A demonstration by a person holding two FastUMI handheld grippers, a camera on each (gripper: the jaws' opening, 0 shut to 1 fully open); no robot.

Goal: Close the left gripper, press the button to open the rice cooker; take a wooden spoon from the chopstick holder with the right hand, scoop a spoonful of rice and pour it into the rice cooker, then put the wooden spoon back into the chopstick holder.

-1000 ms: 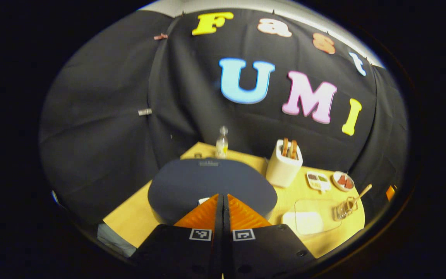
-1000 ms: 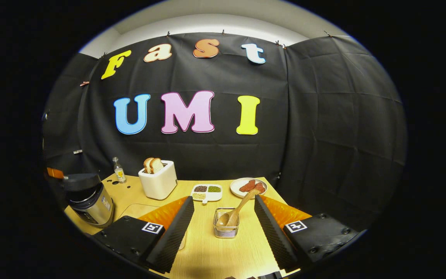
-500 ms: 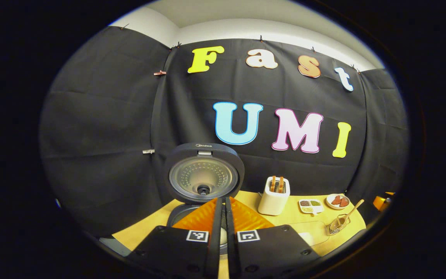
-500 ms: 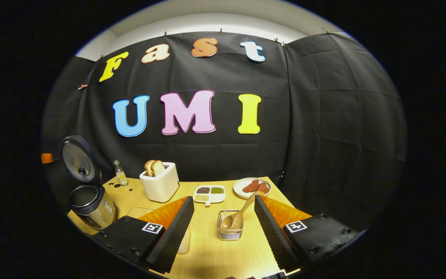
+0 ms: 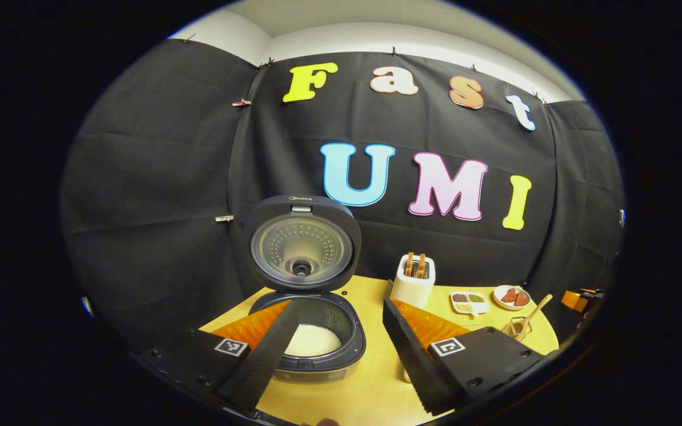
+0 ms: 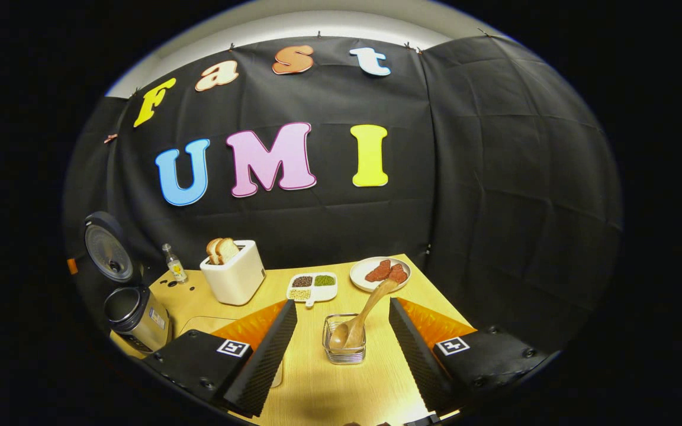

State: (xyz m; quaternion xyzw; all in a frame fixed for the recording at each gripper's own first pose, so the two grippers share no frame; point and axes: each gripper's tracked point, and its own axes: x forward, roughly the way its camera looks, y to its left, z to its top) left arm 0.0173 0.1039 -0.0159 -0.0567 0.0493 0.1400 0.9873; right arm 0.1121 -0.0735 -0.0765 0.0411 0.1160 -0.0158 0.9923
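The rice cooker point(image 5: 317, 355) stands in front of my left gripper point(image 5: 339, 306) with its lid point(image 5: 302, 245) upright; something white lies in the pot. My left gripper is open, a finger on either side of the pot, holding nothing. In the right gripper view the wire chopstick holder point(image 6: 344, 346) sits between the fingers of my open right gripper point(image 6: 342, 303). A wooden spoon point(image 6: 367, 310) leans in it, bowl down and handle up to the right. The cooker point(image 6: 134, 316) also stands at the far left there.
On the wooden table point(image 6: 329, 390) stand a white toaster point(image 6: 234, 277) with bread, a small bottle point(image 6: 173, 264), a divided dish point(image 6: 312, 286) of grains and a plate point(image 6: 379, 273) of red food. A clear tray point(image 6: 199, 324) lies partly behind my right gripper's left finger.
The cooker lid has sprung from shut to fully upright. My left gripper has pulled back and gone from shut to open. The right gripper has shifted only slightly.
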